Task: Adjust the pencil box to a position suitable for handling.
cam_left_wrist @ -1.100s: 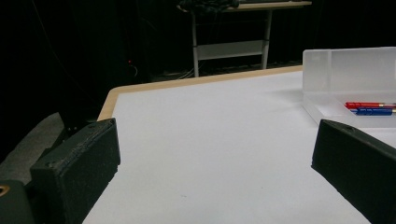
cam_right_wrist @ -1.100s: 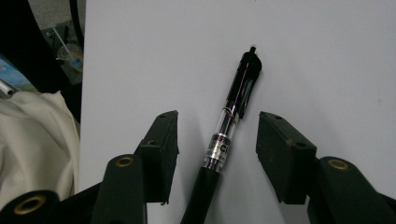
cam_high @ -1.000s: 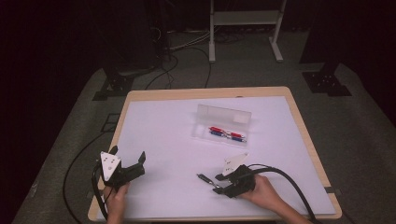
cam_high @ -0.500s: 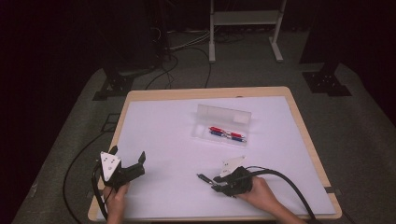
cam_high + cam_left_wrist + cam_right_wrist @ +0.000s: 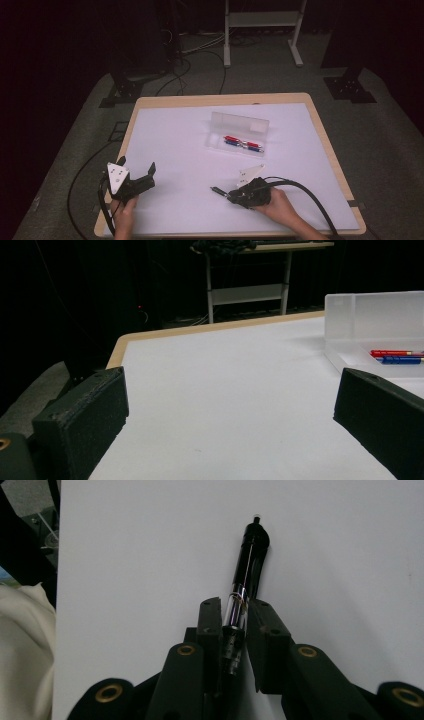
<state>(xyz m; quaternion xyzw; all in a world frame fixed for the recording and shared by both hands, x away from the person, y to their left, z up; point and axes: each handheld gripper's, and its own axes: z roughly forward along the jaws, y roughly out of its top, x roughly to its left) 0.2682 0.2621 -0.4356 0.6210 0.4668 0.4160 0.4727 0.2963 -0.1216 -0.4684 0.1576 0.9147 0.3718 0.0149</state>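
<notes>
A black pen (image 5: 250, 555) with a clear middle section lies on the white sheet near the table's front. My right gripper (image 5: 235, 611) is shut on its rear part; its jaws have just been closing with the pen between them. From above, the pen (image 5: 218, 190) sticks out to the left of the right gripper (image 5: 231, 195), which a hand holds. My left gripper (image 5: 137, 165) rests at the front left, open and with nothing between its jaws; its own view shows the left gripper (image 5: 230, 390) facing bare sheet.
A clear plastic case (image 5: 239, 131) stands open mid-table with a red and a blue pen (image 5: 242, 144) inside; it is also at the right as the case (image 5: 372, 325). The wooden table rim (image 5: 200, 100) frames the white sheet. Cables trail off the front.
The right gripper's jaws have drawn together onto the black pen. Both hands have stayed where they were.
</notes>
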